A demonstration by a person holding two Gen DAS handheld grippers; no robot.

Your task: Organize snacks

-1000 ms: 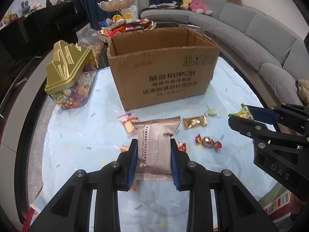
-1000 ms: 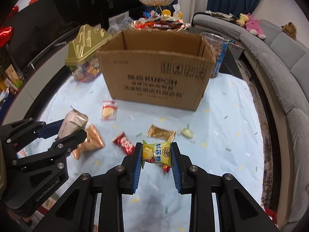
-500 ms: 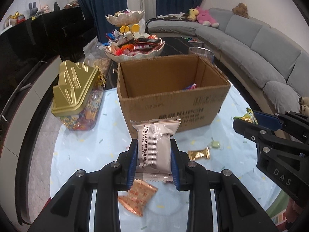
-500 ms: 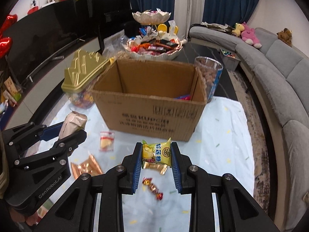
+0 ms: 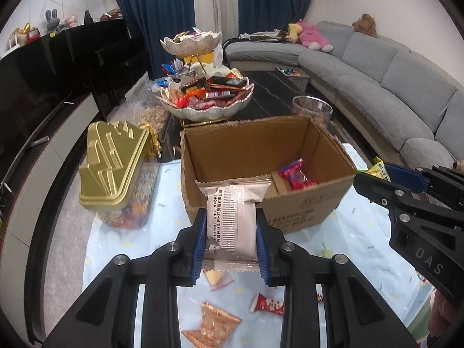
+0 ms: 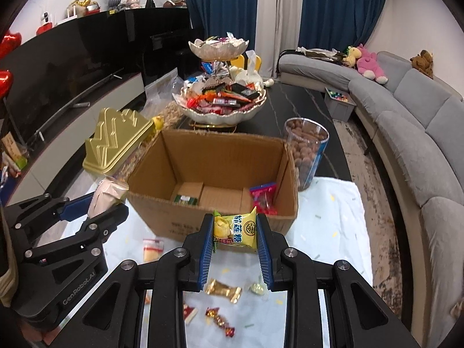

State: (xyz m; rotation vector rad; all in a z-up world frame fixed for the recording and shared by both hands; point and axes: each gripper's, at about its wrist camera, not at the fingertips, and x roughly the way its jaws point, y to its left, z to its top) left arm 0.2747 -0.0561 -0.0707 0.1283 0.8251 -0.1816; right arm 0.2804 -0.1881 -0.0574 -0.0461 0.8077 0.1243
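Left wrist view. Left gripper [image 5: 232, 233]: jaws narrow, blue pads pressing both sides of a white wrapped snack [image 5: 232, 224], held upright and clear of the table. It is carried high and just short of the near wall of the cardboard box [image 5: 304, 203], presumably so it can pass over the rim. Box: open top, standing on the pale tablecloth [image 5: 356, 232]; a red packet [image 5: 295, 175] lies at its right end. Gold-lidded candy jar [image 5: 116, 168]: left of the box. Loose sweets, among them an orange packet [image 5: 214, 323], lie near, under the gripper, uncollected. Right gripper [image 5: 377, 174]: at the right edge, with a yellow corner showing at its tips.

Right wrist view. Right gripper [image 6: 235, 230]: jaws narrow, clamped on a yellow candy packet [image 6: 236, 229], level with the box [image 6: 214, 174] rim and just near of it, likely also bound for the box. Inside: the red packet [image 6: 264, 198] right, a small dark item [image 6: 185, 200] left. Clear tub of brown snacks [image 6: 306, 150]: touching or just beside the box's far right corner. Gold wrapped candy [image 6: 223, 290]: on the cloth below.
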